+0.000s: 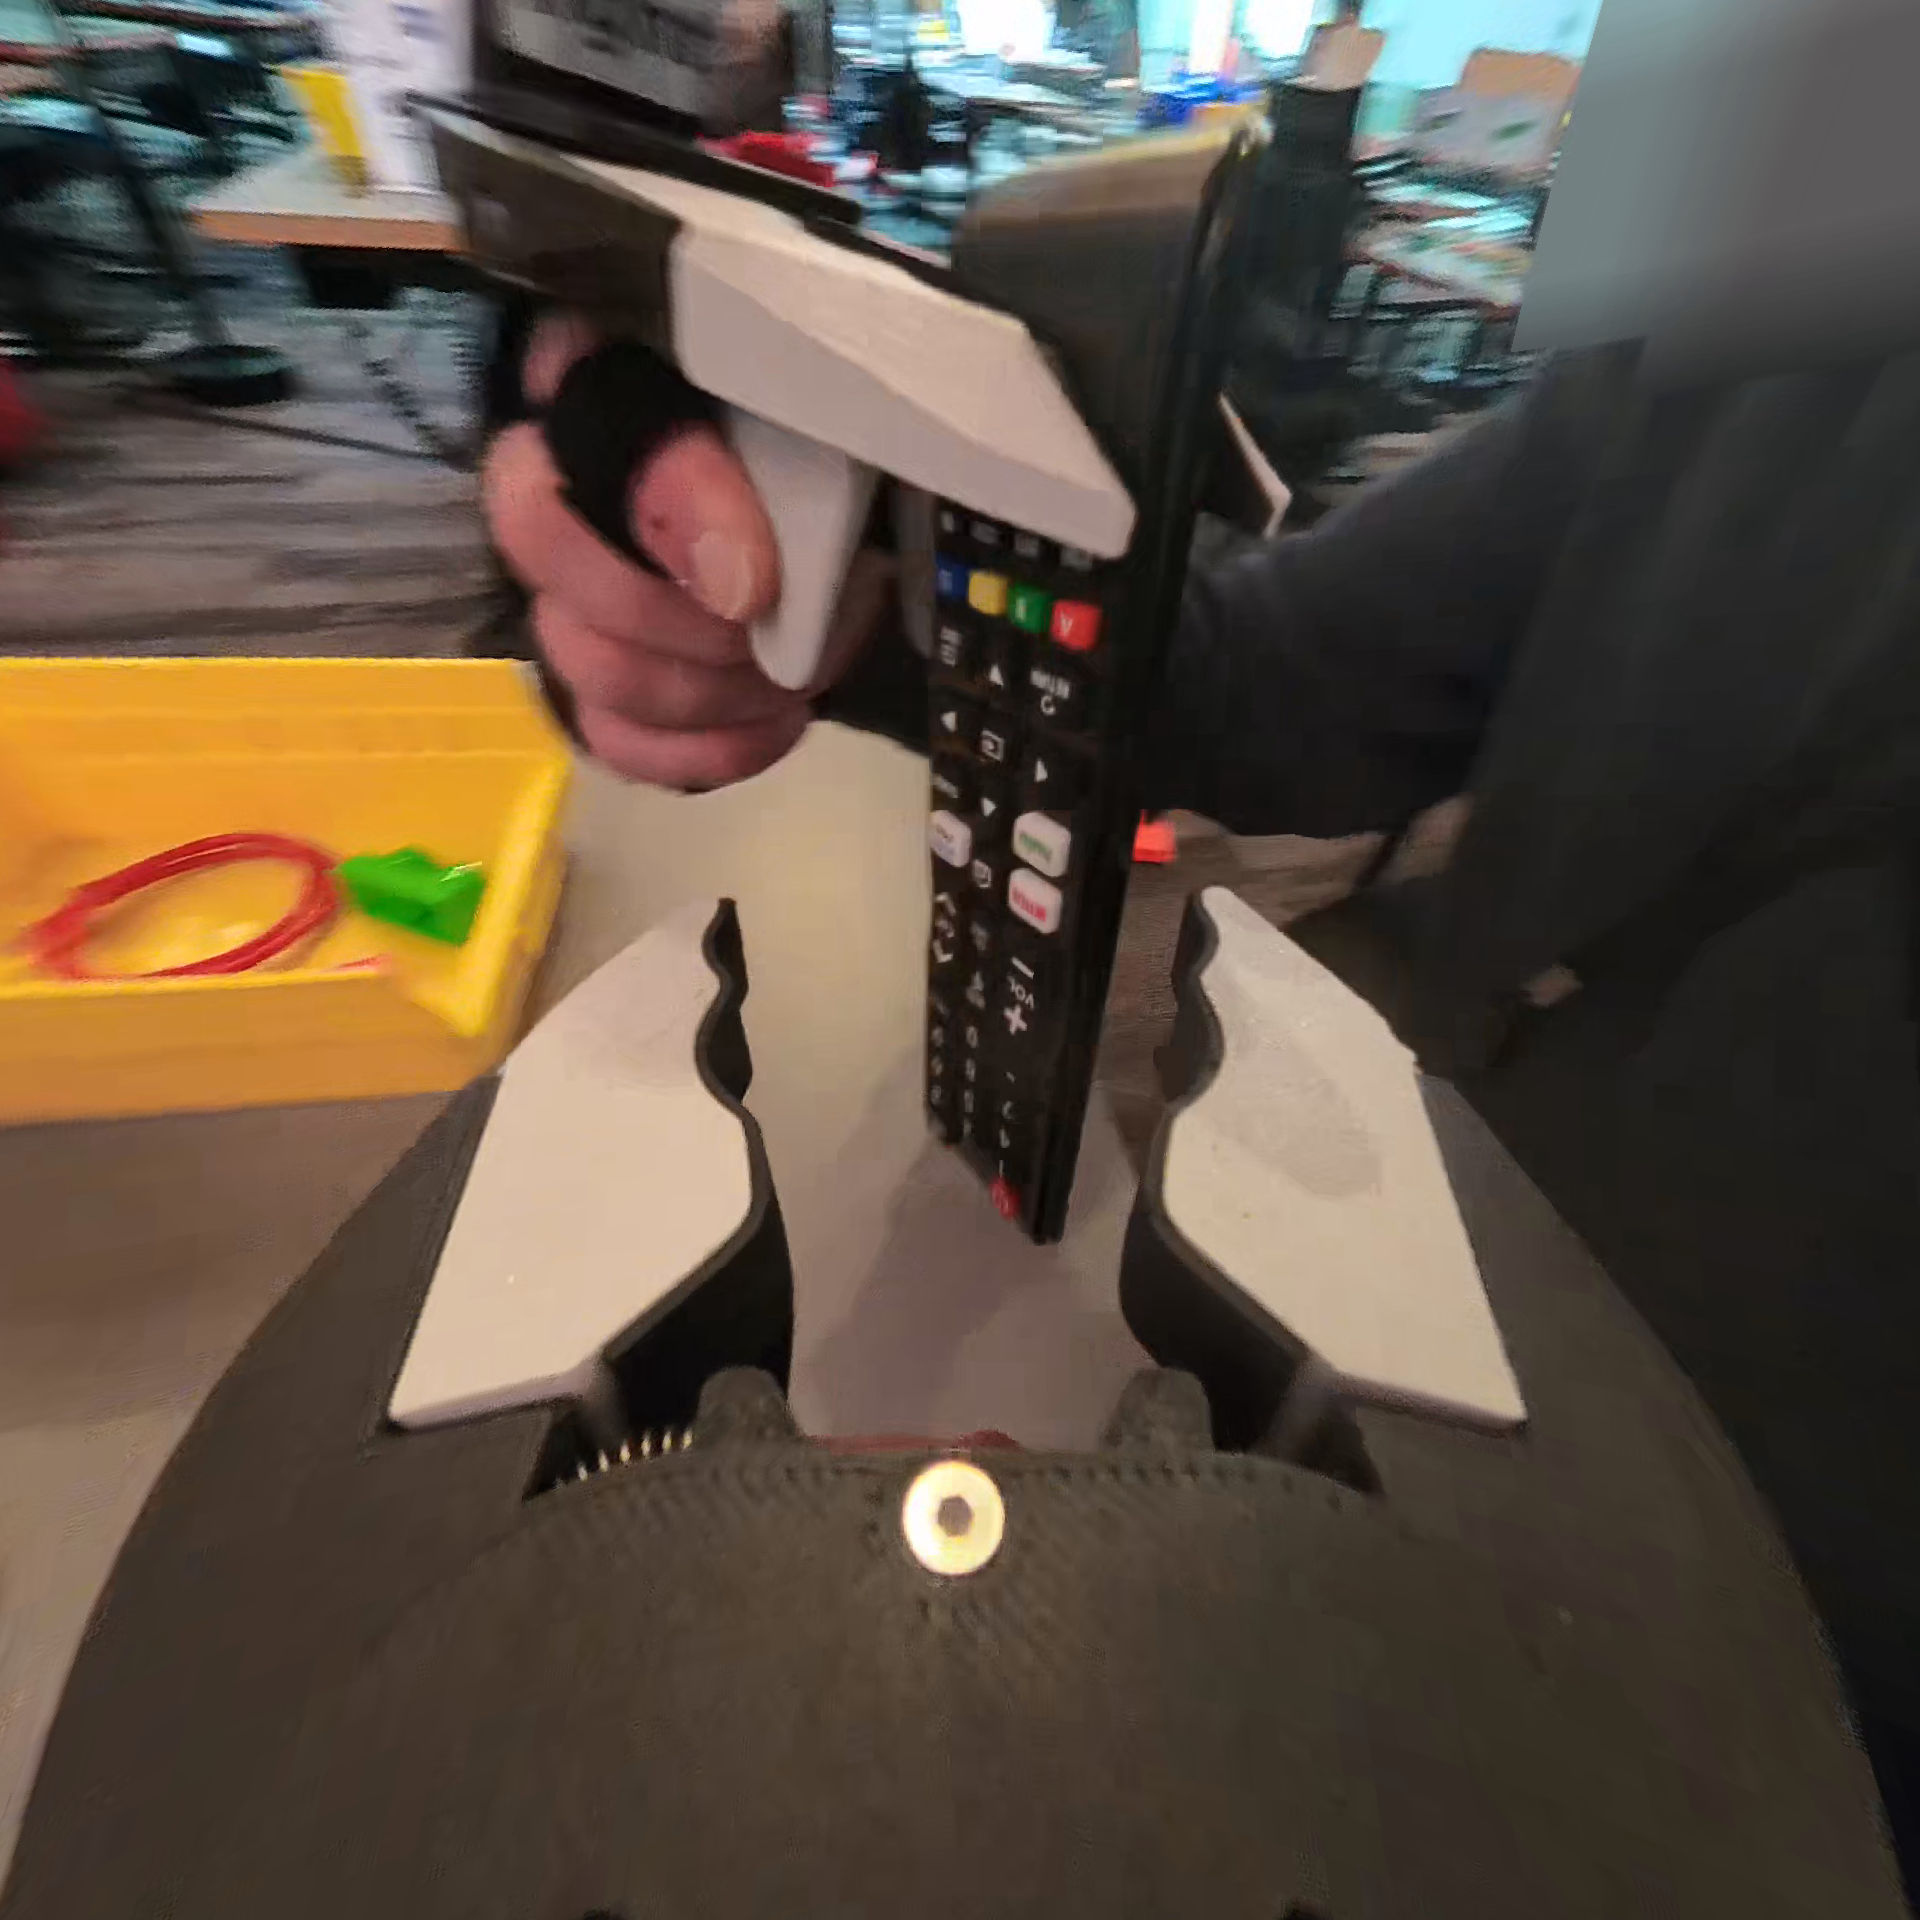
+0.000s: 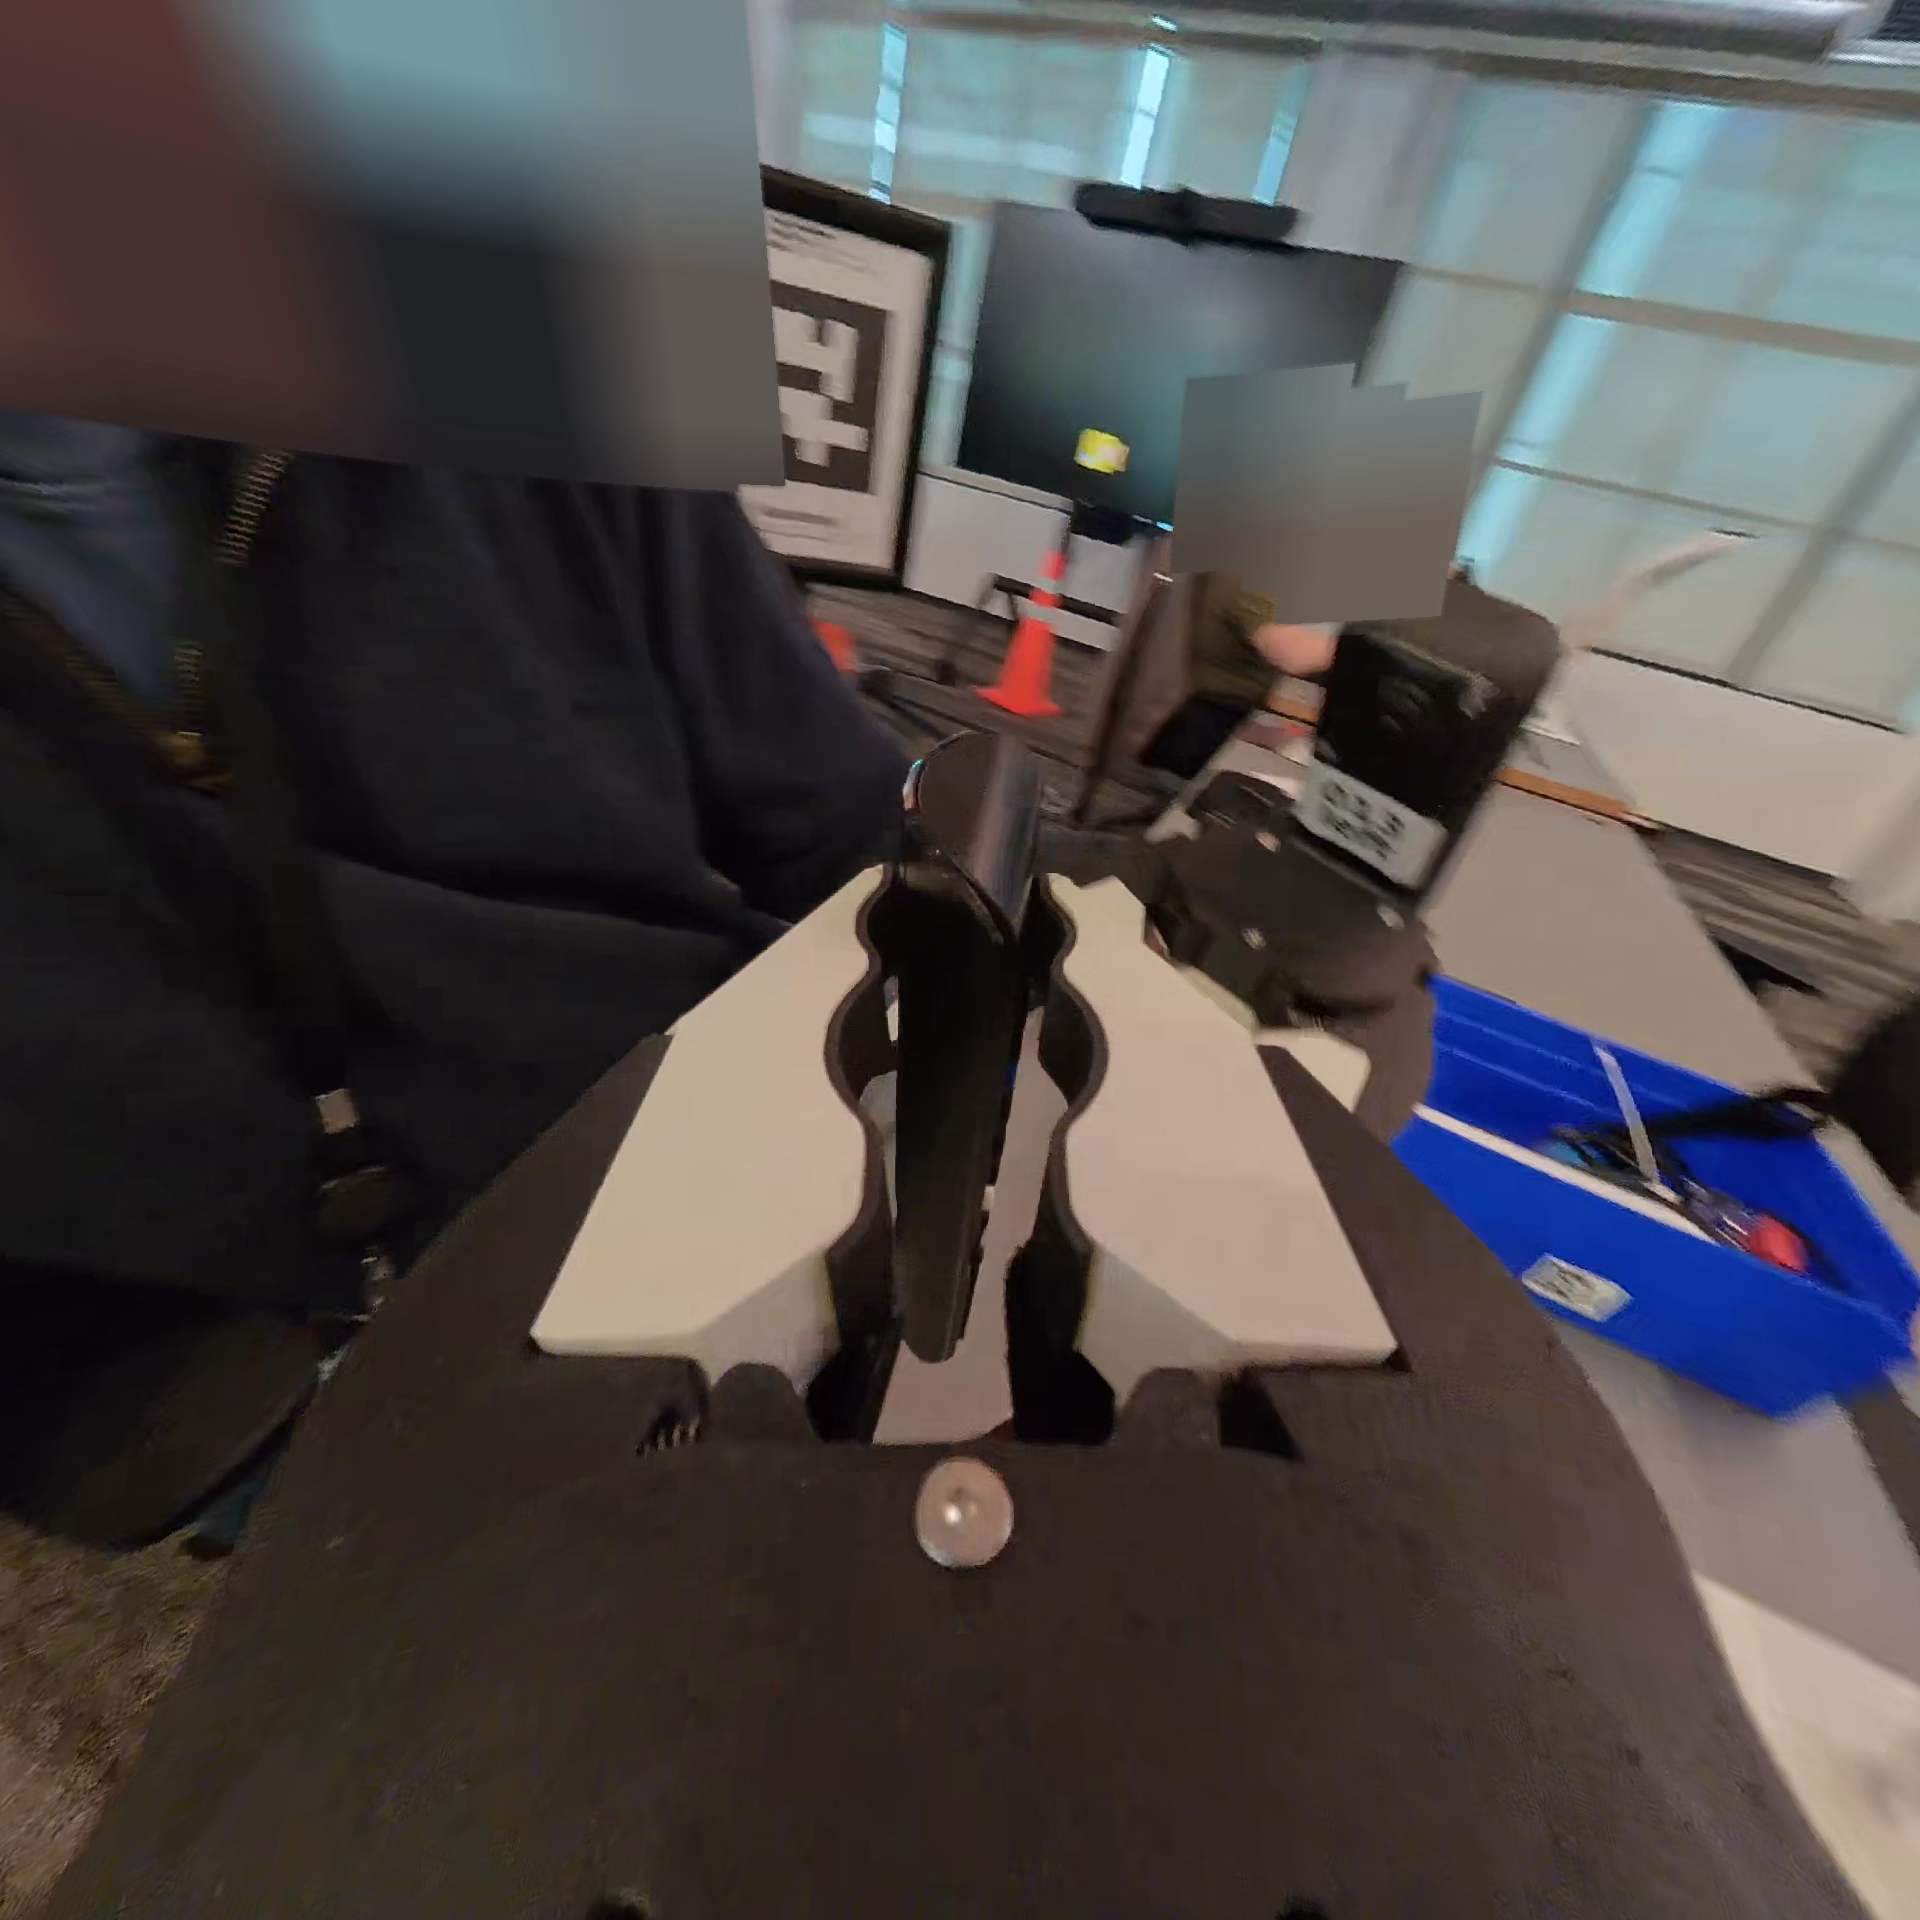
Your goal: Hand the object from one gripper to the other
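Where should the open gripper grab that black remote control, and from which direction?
Probably the free lower half of the remote, closing on its flat button face and back. It hangs upright between the open left gripper's fingers, and the right gripper already clamps its other end, so approach from below, away from that grip.

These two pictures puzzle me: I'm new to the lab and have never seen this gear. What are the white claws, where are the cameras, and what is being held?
The claws are hand-held two-finger grippers, each carrying its own camera looking along its fingers. The left wrist view shows the left gripper open, the black remote control hanging between its fingers. A person's hand works the right gripper, which is shut on the remote's other end. A yellow bin holding a red wire sits on the table; the right wrist view shows a blue bin.
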{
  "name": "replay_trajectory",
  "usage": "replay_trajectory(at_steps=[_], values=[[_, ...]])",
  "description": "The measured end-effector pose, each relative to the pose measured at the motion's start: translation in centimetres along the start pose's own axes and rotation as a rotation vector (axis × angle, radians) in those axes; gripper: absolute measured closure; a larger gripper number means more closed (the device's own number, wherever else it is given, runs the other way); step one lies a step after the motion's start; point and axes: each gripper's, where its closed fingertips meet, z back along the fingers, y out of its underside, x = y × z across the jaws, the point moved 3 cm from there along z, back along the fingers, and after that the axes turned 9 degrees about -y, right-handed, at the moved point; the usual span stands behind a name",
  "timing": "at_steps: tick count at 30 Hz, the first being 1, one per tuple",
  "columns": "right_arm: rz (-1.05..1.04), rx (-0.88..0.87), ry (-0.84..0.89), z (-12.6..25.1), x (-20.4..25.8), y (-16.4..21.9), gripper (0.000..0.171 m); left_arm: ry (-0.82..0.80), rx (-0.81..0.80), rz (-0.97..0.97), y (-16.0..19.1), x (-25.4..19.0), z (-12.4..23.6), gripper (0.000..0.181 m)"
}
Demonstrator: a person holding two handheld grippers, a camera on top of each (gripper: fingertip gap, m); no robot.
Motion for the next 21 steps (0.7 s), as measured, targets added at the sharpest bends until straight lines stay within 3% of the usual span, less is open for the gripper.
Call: replay_trajectory(at_steps=[5, 8, 19, 21], values=[[-0.018, -0.011, -0.216, -1.5, 0.9, 0.2, 0.149, 0.379, 0.024, 0.025, 0.9, -4.4, -2.5, 0.101], [-0.051, -0.047, -0.32, -1.7, 1.4, 0.3, 0.149, 0.494, 0.056, 0.003, 1.8, -6.2, -3.6, 0.12], [-0.071, -0.111, -0.254, -1.0, 0.2, 0.7, 0.148, 0.323, -0.023, -0.018, 2.1, -4.9, -4.6, 0.122], [-0.072, -0.103, -0.192, -0.8, -0.5, 0.7, 0.137, 0.277, -0.021, -0.03, 2.1, -4.5, -4.6, 0.122]])
